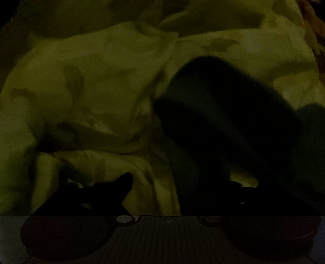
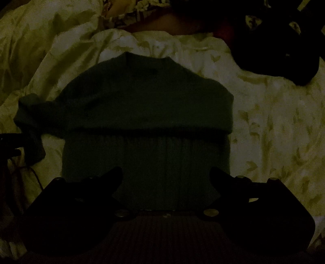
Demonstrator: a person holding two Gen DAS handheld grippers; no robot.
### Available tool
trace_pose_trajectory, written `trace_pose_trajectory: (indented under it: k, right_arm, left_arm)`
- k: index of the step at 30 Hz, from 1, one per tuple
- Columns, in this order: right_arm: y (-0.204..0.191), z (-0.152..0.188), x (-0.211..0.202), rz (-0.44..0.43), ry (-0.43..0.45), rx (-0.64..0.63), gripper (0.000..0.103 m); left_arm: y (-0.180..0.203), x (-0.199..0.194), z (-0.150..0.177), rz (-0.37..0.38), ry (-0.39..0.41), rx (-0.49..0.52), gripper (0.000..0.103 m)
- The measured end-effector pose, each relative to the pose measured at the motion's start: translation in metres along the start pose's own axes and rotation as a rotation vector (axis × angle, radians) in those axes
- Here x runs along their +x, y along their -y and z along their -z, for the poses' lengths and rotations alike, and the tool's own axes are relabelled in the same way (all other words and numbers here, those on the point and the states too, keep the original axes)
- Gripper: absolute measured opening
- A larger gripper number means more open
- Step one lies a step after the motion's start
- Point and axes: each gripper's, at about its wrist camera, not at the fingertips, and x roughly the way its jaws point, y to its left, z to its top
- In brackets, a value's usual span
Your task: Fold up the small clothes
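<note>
A dark green knit sweater [image 2: 146,113] lies on a pale leaf-print bedsheet [image 2: 274,132], its top part folded down over the ribbed lower part, one sleeve [image 2: 30,126] trailing to the left. My right gripper [image 2: 166,178] is open, its fingers apart just above the sweater's near hem. In the left wrist view the sleeve [image 1: 219,126] lies across the right side and drapes over the right finger. My left gripper [image 1: 178,182] looks open, with only the left fingertip [image 1: 124,180] showing. The scene is very dark.
The rumpled sheet [image 1: 81,81] fills the left wrist view. A black garment or bag [image 2: 284,50] lies at the far right. Patterned fabric [image 2: 130,12] lies at the far edge. Thin cords [image 2: 30,168] lie at the left.
</note>
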Motion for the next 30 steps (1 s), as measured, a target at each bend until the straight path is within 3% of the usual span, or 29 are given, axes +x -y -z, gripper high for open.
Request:
trace_pose_trajectory:
  k: [2, 4, 5, 7, 8, 11, 14, 15, 17, 21, 25, 27, 29, 30]
  right_arm:
    - [0.000, 0.001, 0.001, 0.002, -0.006, -0.005, 0.095]
    - [0.000, 0.002, 0.002, 0.000, -0.009, -0.006, 0.095]
    - [0.001, 0.001, 0.002, 0.000, -0.007, -0.004, 0.095]
    - [0.001, 0.001, 0.002, -0.004, -0.005, 0.002, 0.095]
    - [0.001, 0.001, 0.002, -0.007, -0.006, 0.003, 0.095]
    - [0.003, 0.000, 0.001, -0.012, -0.002, 0.007, 0.095]
    - [0.006, 0.000, 0.001, -0.018, -0.001, 0.019, 0.095]
    - [0.006, 0.000, 0.001, -0.020, -0.002, 0.022, 0.095]
    - [0.007, -0.001, 0.001, -0.023, -0.005, 0.025, 0.095]
    - [0.009, 0.001, 0.002, -0.022, -0.011, 0.032, 0.095]
    - [0.011, 0.003, 0.003, -0.018, -0.019, 0.051, 0.095]
    - [0.010, 0.003, 0.002, -0.018, -0.021, 0.052, 0.095]
    - [0.009, 0.004, 0.002, -0.014, -0.021, 0.042, 0.095]
    - [0.008, 0.004, 0.002, -0.011, -0.021, 0.038, 0.095]
  left_arm:
    - [-0.007, -0.006, -0.003, 0.051, 0.003, -0.040, 0.101]
    - [-0.012, -0.018, -0.006, 0.074, 0.029, -0.055, 0.083]
    - [-0.015, -0.025, -0.006, 0.098, 0.044, -0.061, 0.068]
    - [-0.022, -0.043, -0.007, 0.162, 0.076, -0.099, 0.067]
    - [-0.025, -0.053, -0.007, 0.186, 0.101, -0.115, 0.061]
    - [-0.028, -0.082, -0.011, 0.214, 0.167, -0.129, 0.058]
    - [-0.029, -0.096, -0.012, 0.217, 0.179, -0.138, 0.054]
    - [-0.026, -0.096, -0.011, 0.228, 0.170, -0.125, 0.085]
    - [-0.015, -0.083, -0.011, 0.209, 0.122, -0.092, 0.103]
    - [0.000, -0.057, 0.010, 0.201, 0.032, -0.047, 0.103]
    - [0.012, -0.011, 0.031, 0.082, -0.096, -0.017, 0.103]
    - [0.016, 0.002, 0.038, 0.062, -0.103, 0.004, 0.103]
    - [0.018, 0.000, 0.041, 0.061, -0.062, 0.022, 0.103]
    - [0.018, -0.004, 0.040, 0.061, -0.054, 0.019, 0.093]
